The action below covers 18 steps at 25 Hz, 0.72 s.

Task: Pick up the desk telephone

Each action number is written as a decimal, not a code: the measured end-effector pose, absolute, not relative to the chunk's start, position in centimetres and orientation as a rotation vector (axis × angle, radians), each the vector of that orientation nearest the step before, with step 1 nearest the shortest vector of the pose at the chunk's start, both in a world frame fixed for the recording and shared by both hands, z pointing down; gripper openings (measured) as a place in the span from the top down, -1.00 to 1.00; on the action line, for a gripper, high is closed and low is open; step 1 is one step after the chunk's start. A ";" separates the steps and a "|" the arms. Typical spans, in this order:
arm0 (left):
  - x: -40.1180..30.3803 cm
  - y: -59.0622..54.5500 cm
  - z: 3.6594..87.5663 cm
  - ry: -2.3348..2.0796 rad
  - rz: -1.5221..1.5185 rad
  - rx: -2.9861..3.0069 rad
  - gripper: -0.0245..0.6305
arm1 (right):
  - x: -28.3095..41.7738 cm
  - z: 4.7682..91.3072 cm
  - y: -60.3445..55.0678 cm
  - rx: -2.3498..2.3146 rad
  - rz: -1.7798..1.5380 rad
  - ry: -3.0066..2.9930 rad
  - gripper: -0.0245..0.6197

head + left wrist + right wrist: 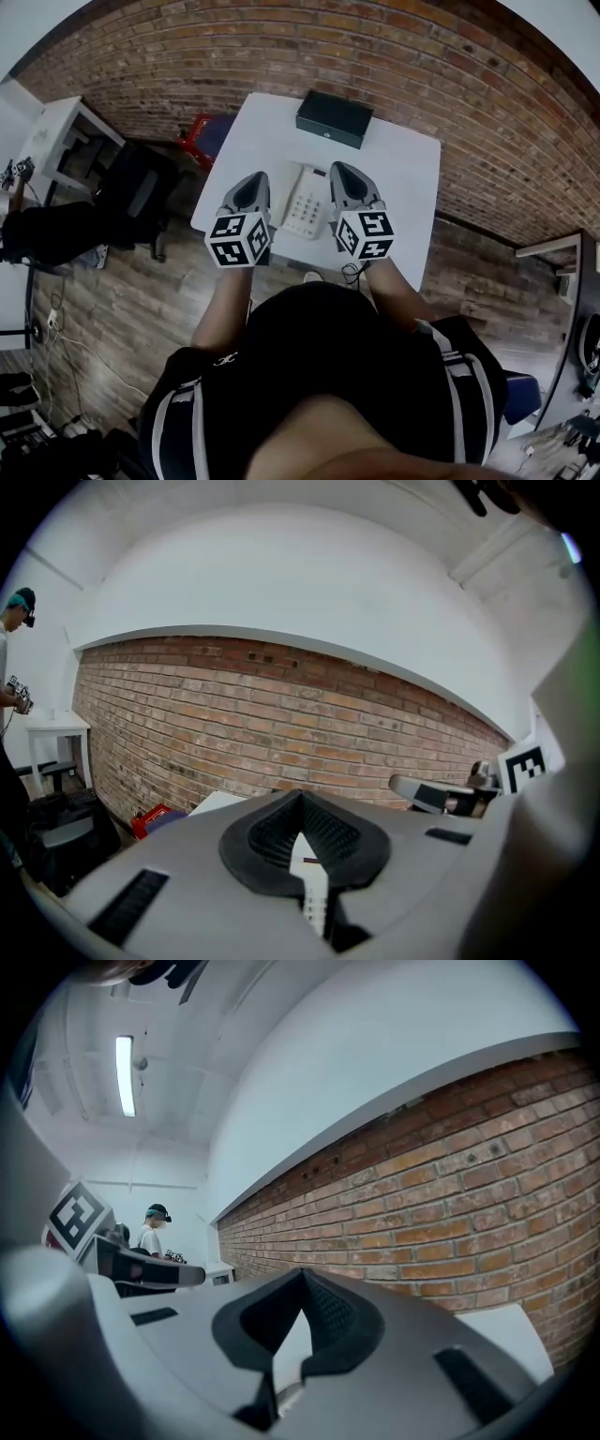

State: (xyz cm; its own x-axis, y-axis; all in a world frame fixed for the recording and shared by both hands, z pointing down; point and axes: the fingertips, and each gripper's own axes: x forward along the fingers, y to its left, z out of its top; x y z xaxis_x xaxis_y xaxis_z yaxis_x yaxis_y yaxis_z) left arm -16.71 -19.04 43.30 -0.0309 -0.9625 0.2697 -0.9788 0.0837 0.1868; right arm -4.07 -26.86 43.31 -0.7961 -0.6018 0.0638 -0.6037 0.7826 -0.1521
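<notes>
While left gripper (pixel 251 187) and right gripper (pixel 345 183) hover pressed together | table (pixel 403 178): desk telephone (pixel 305 202), black box (pixel 334 118) | brick wall (pixel 450 75), wood floor (pixel 131 300)

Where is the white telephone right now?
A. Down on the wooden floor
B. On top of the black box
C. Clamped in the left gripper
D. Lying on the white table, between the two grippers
D: the head view shows the telephone flat on the white table, between the left gripper and the right gripper, both shut and empty.
</notes>
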 end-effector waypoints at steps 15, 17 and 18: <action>-19.4 -25.4 47.8 -1.868 0.195 1.928 0.92 | -5.3 47.7 -32.0 1.036 0.426 -2.856 0.93; -19.8 -26.1 48.8 -1.815 0.199 1.932 0.92 | -5.3 48.6 -32.3 1.061 0.443 -2.824 0.93; -20.0 -26.4 49.2 -1.789 0.198 1.933 0.92 | -5.3 49.1 -32.4 1.071 0.448 -2.805 0.93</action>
